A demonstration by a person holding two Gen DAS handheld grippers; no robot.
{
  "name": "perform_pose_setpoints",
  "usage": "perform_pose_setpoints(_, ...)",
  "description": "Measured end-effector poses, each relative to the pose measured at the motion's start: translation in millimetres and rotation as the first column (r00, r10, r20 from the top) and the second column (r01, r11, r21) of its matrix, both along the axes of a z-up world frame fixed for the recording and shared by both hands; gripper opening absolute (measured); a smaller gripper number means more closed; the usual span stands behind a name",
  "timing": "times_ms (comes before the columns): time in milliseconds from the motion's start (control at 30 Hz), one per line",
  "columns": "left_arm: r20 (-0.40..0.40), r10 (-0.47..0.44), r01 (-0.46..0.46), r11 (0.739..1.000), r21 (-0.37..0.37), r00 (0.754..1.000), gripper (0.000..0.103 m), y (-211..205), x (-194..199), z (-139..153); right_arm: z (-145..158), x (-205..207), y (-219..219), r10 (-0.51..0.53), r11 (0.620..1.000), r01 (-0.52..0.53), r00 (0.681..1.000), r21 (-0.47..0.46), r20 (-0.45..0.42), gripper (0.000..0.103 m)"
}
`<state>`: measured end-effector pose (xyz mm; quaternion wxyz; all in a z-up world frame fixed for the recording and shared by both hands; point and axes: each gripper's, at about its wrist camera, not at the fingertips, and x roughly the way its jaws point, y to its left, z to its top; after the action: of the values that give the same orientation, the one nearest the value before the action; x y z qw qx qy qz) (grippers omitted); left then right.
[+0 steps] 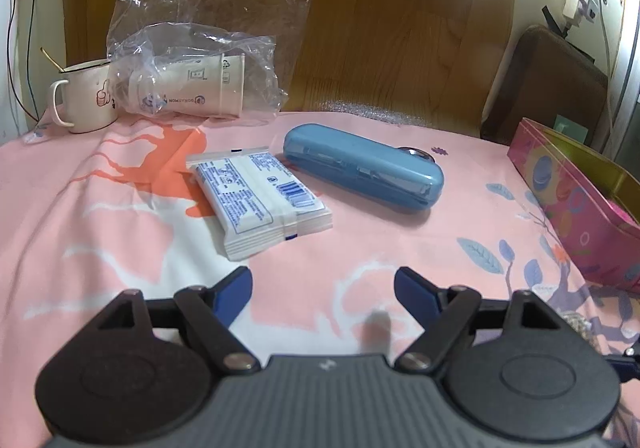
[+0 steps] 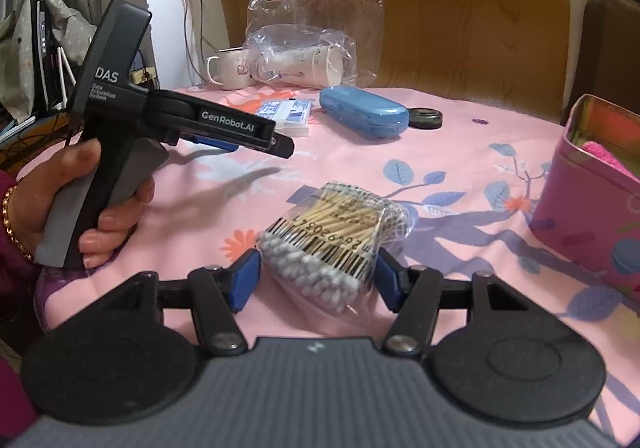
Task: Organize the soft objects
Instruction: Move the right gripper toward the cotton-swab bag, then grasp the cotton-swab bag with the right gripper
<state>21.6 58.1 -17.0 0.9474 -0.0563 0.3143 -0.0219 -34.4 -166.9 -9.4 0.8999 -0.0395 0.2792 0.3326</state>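
Cotton swabs in a clear bag point(image 2: 334, 244) sit right between the blue pads of the right gripper point(image 2: 318, 274), which grasps the pack: the pad point(image 2: 244, 280) on one side and its partner on the other both press into the plastic at the swab-tip end, and the wooden sticks point away from the gripper over the pink floral cloth point(image 2: 460, 135). Ahead and to that gripper's right stands the open pink tin point(image 2: 580, 207), well apart from the pack, with something pink inside it.

Off to the right gripper's left, a hand point(image 2: 84, 199) wraps the grey handle of the left gripper point(image 1: 322, 290), seen there from the side, tilted somewhat downward toward the cloth. In its own view its jaws stand released and wide, nothing between them, only cloth below. Just ahead of it and slightly left lies a white tissue pack point(image 1: 260, 195); beyond that, to the right, a blue case point(image 1: 364, 171). Farther off are a mug point(image 1: 86, 99) and a crumpled clear plastic bag point(image 1: 200, 59) with paper cups lying inside.
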Motion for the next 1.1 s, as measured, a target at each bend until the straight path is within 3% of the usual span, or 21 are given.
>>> perform_pose_setpoints(367, -0.011, 0.003, -0.002, 0.999, 0.039, 1.000, 0.085, -4, 2, 0, 0, -1, -2, -0.007, 1.000, 0.007, 1.000, -0.002, 0.005, 0.072)
perform_pose_setpoints(733, -0.008, -0.008, 0.008, 1.000, 0.021, 1.000, 0.088, -2, 1, 0, 0, 4, -13, -0.070, 0.994, 0.072, 0.997, 0.080, -0.035, 0.075)
perform_pose_setpoints(1100, -0.005, -0.022, 0.022, 1.000, 0.002, 1.000, 0.089, -2, 2, 0, 0, 4, -19, -0.110, 0.988, 0.113, 0.993, 0.102, -0.036, 0.077)
